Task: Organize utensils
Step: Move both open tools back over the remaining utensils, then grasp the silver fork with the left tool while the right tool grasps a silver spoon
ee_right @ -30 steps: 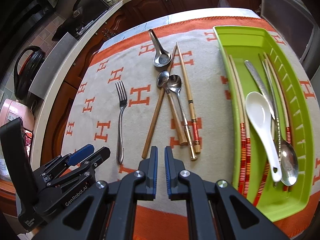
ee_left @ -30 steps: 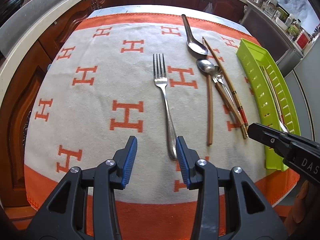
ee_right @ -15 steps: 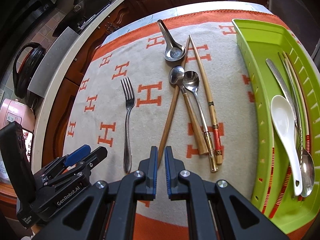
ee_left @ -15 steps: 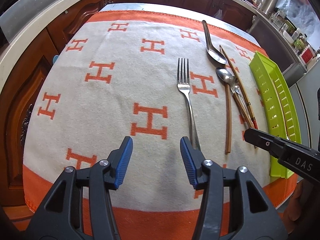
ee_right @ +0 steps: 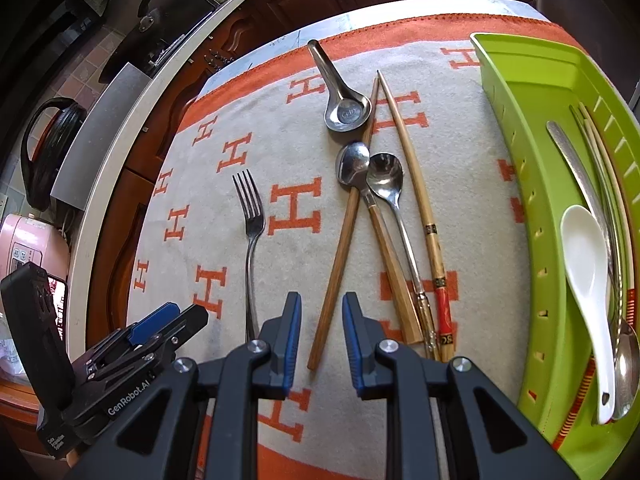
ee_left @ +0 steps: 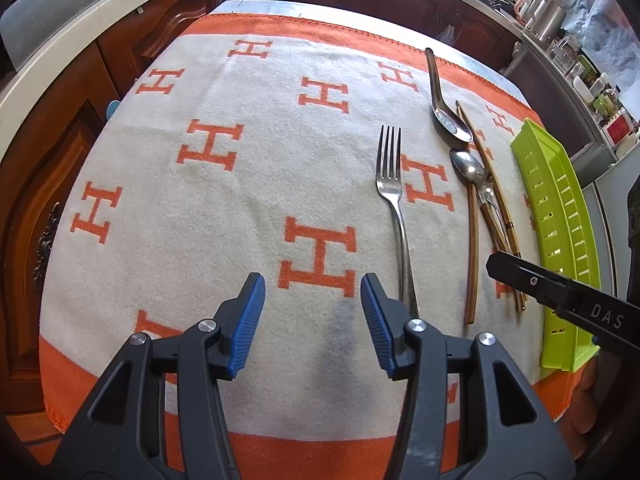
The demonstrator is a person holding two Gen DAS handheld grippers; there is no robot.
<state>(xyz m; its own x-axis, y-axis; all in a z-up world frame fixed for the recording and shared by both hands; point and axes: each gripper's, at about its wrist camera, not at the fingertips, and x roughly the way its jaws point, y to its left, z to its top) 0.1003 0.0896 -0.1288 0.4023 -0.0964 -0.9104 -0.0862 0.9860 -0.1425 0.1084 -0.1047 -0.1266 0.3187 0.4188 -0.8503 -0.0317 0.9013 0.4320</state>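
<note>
On the orange-and-cream cloth lie a fork (ee_right: 250, 236), a plain brown chopstick (ee_right: 340, 248), two steel spoons (ee_right: 352, 164) (ee_right: 385, 176), a decorated chopstick (ee_right: 420, 200) and a metal soup spoon (ee_right: 345, 109). My right gripper (ee_right: 322, 312) hangs over the brown chopstick's near end; its jaws are opening and the pads do not touch it. My left gripper (ee_left: 312, 316) stands open over bare cloth, with the fork (ee_left: 396, 208) just right of its right finger. The green tray (ee_right: 504, 120) holds a white spoon (ee_right: 584, 264), a steel spoon and several chopsticks.
The green tray (ee_left: 556, 208) runs along the cloth's right edge. Dark wooden cabinets and a pale countertop (ee_left: 80, 32) border the table at the left and back. A pink appliance (ee_right: 28, 248) and a black kettle (ee_right: 48, 152) stand at the far left.
The right gripper's jaws have parted from nearly shut. The left jaws have widened a little. Both grippers have shifted left across the cloth and sunk slightly; the tray has slid toward the right edge.
</note>
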